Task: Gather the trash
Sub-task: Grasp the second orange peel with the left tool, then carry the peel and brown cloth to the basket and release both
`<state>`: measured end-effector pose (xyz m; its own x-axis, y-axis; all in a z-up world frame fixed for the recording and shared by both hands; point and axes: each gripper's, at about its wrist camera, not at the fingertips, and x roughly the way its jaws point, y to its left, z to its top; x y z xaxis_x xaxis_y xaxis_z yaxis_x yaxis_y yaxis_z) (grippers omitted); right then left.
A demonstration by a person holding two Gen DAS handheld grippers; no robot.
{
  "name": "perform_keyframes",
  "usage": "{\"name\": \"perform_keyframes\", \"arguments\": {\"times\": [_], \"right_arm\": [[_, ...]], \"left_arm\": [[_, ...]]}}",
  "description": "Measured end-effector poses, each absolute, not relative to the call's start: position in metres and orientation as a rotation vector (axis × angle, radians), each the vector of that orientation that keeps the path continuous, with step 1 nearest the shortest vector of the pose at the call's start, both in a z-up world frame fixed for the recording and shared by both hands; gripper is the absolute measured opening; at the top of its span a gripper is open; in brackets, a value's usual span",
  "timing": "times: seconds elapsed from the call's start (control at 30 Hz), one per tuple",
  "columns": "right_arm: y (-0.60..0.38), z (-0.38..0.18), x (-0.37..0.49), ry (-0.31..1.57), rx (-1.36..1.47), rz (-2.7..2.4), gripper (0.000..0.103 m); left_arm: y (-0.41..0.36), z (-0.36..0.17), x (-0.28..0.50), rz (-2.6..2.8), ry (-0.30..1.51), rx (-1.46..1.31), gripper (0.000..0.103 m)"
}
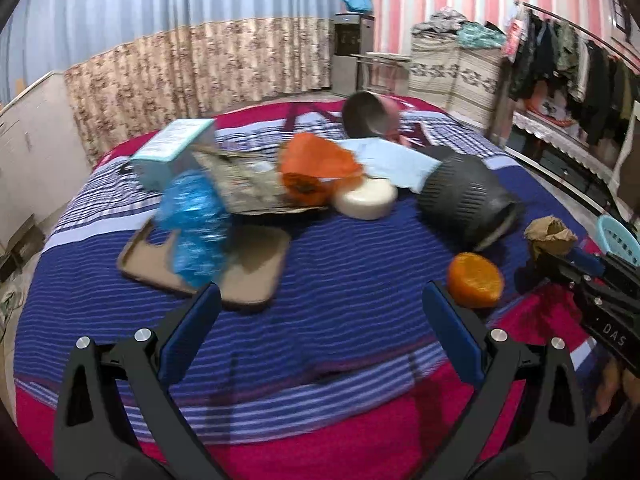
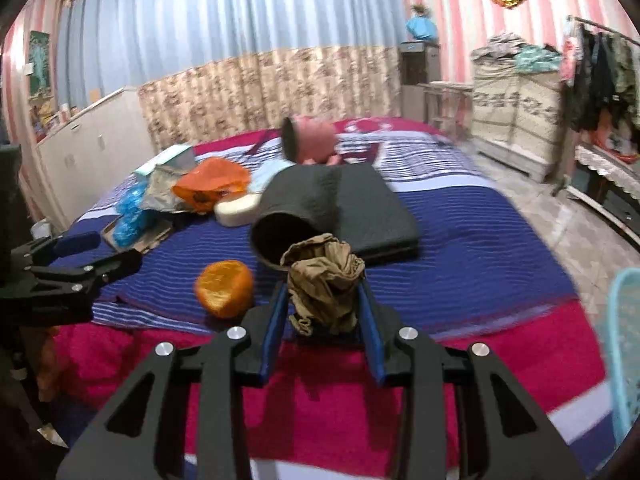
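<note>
Two blue fingers (image 2: 370, 312) of the right gripper (image 2: 324, 300) pinch the crumpled brown wad (image 2: 324, 280); keep squeezing and lift straight toward the blue basket (image 2: 626, 344). Left gripper (image 1: 320, 312) is spread, empty.

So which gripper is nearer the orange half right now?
Left. The left gripper stands open with one finger right beside the orange half; the right gripper, off to its side, is shut on crumpled brown paper.
</note>
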<state>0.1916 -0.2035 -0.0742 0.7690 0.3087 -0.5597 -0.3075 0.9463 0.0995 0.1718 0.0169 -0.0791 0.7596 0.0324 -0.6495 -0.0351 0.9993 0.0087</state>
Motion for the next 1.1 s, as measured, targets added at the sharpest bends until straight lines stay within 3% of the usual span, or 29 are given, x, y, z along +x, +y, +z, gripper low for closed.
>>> {"name": "perform_keyframes", "arguments": {"times": [0.37, 0.5, 0.63, 0.7, 0.77, 1.1], "right_arm": [[-0.284, -0.064, 0.168, 0.572, 0.029, 0.142, 0.036], [-0.309, -0.064, 0.159, 0.573, 0.041, 0.101, 0.036], [-0.326, -0.063, 0.153, 0.562, 0.055, 0.068, 0.036], [-0.334, -0.060, 0.152, 0.551, 0.068, 0.053, 0.036], [-0.341, -0.057, 0.149, 0.540, 0.074, 0.038, 0.036], [-0.381, -0.040, 0.125, 0.493, 0.078, -0.059, 0.036]], "left_arm": [[-0.059, -0.093, 0.197, -0.026, 0.766, 0.015, 0.095], [-0.069, -0.104, 0.210, -0.050, 0.832, 0.009, 0.071], [-0.077, -0.109, 0.211, -0.048, 0.838, 0.044, 0.060], [-0.078, -0.108, 0.209, -0.067, 0.832, 0.043, 0.044], [-0.077, -0.107, 0.209, -0.080, 0.830, 0.039, 0.038], [-0.090, -0.083, 0.200, -0.105, 0.766, 0.055, 0.032]]}}
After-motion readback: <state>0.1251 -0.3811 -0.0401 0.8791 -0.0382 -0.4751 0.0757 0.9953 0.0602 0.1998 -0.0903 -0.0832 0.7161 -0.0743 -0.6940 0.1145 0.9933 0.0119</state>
